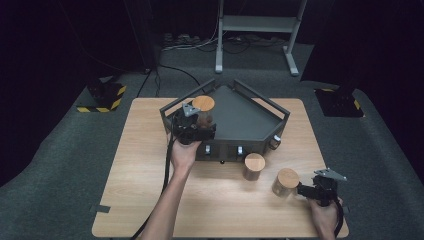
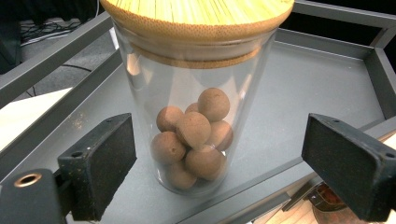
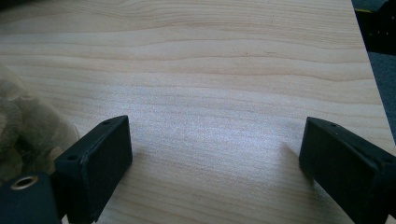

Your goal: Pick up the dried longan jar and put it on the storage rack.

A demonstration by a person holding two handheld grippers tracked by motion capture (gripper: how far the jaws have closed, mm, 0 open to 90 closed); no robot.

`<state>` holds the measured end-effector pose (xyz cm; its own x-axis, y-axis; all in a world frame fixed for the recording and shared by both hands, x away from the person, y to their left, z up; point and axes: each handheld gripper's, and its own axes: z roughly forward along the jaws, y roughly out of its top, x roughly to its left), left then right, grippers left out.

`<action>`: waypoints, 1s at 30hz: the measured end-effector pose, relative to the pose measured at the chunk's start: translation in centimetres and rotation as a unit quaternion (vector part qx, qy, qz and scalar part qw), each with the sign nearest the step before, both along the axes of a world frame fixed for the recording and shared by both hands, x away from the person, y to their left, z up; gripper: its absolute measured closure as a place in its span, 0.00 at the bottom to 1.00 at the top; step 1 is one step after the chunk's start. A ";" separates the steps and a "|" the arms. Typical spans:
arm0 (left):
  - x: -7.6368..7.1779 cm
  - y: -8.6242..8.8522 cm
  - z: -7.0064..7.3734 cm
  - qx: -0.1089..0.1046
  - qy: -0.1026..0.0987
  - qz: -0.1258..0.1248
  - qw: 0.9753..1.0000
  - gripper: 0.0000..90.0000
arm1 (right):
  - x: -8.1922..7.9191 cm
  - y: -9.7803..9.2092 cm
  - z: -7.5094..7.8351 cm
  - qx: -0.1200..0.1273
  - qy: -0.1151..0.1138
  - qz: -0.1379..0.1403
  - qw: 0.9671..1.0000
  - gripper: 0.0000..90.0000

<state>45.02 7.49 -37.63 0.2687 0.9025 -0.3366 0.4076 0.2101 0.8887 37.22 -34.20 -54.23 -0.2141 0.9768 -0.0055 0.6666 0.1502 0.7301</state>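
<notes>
A clear glass jar point(image 2: 194, 121) with a bamboo lid point(image 1: 203, 103) holds several brown balls and stands on the near left part of a dark grey railed tray point(image 1: 245, 117). My left gripper point(image 2: 219, 172) is open, one jaw on each side of the jar with a gap to the glass; in the high view the left gripper point(image 1: 200, 125) sits at the tray's left front rail. My right gripper point(image 1: 303, 190) is open at the table's right front, just right of a second lidded jar point(image 1: 286, 182). That jar's blurred side point(image 3: 14, 126) lies left of the right gripper point(image 3: 215, 172), outside its jaws.
A third lidded jar point(image 1: 254, 166) stands on the wooden table point(image 1: 150, 165) in front of the tray. The tray's front face carries small knobs point(image 1: 239, 150). A metal stand point(image 1: 257, 30) and cables lie on the floor behind the table.
</notes>
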 end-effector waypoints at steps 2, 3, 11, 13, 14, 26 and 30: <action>-0.1 0.0 0.0 -0.001 -0.002 -0.001 1.000 0.11 | 0.0 0.0 0.0 0.000 0.000 0.000 1.000 0.10; -0.2 0.0 0.1 -0.001 -0.003 -0.002 1.000 0.11 | 0.0 0.0 0.0 0.000 0.000 0.000 1.000 0.10; -0.6 0.1 0.2 -0.001 -0.006 -0.006 1.000 0.11 | 0.0 0.0 0.0 0.000 0.000 0.000 1.000 0.10; -0.8 0.1 0.2 -0.002 -0.008 -0.008 1.000 0.11 | 0.0 0.0 0.0 0.000 0.000 0.000 1.000 0.10; -0.8 0.1 0.2 -0.003 -0.008 -0.008 1.000 0.11 | 0.0 0.0 0.0 0.001 0.000 -0.001 1.000 0.10; -1.4 0.3 0.4 -0.003 -0.013 -0.012 1.000 0.11 | 0.0 0.0 0.0 0.000 0.000 0.000 1.000 0.10; -1.6 0.4 0.3 0.003 -0.012 -0.014 1.000 0.11 | 0.0 0.0 0.0 0.001 0.000 -0.001 1.000 0.10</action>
<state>43.39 7.94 -37.30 0.3023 0.8964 -0.3243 0.3911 0.1936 0.8998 37.21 -34.18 -54.23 -0.2125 0.9772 -0.0038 0.6675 0.1480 0.7297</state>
